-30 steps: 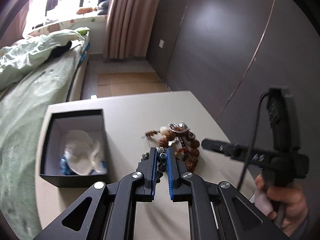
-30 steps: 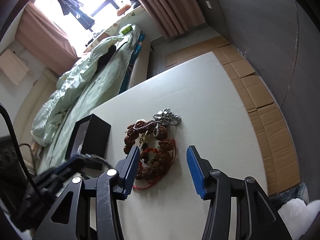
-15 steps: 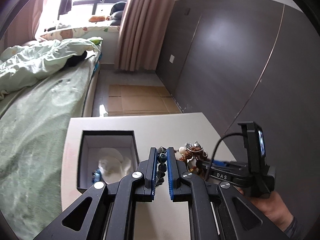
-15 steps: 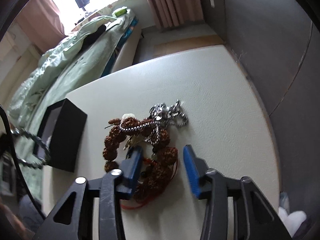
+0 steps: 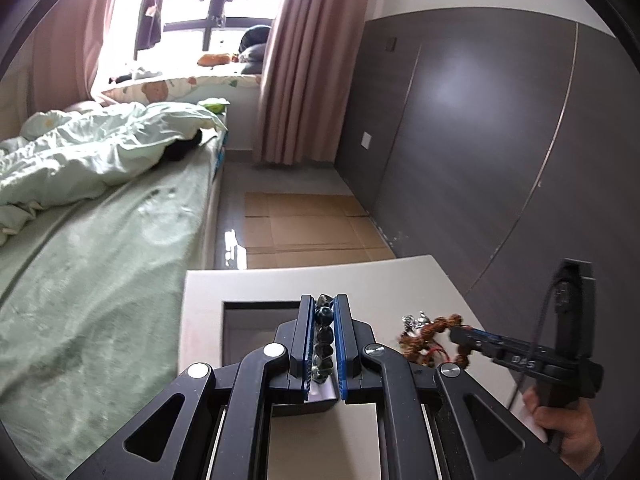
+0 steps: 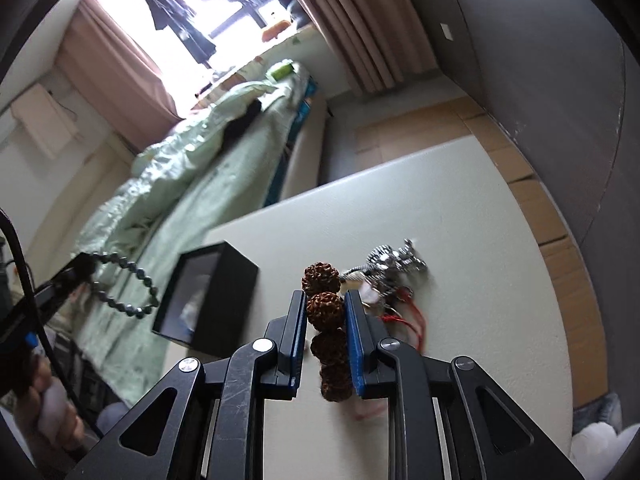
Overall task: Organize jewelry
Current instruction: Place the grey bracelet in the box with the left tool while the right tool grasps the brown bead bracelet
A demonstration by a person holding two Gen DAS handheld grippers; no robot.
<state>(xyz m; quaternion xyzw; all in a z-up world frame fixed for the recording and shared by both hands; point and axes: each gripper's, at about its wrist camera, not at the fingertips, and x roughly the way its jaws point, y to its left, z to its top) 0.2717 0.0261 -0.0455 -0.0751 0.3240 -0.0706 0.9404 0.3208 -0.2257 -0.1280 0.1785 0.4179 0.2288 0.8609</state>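
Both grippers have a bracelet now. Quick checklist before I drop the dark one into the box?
1. Left gripper shut on the dark round-bead bracelet: ok.
2. Bracelet loop hanging free, untangled: ok.
3. Open black square box upright on the white table: ok.
4. Loop directly above the box opening: cannot tell.
5. Right gripper shut on the brown rough-seed bracelet: ok.
6. Seed bracelet clear of the silver chain and red cord pile: cannot tell.

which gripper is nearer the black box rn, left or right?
Left. The left gripper, shut on the dark bead bracelet, hangs over the black box. The right gripper, shut on the brown seed-bead strand, sits beside it.
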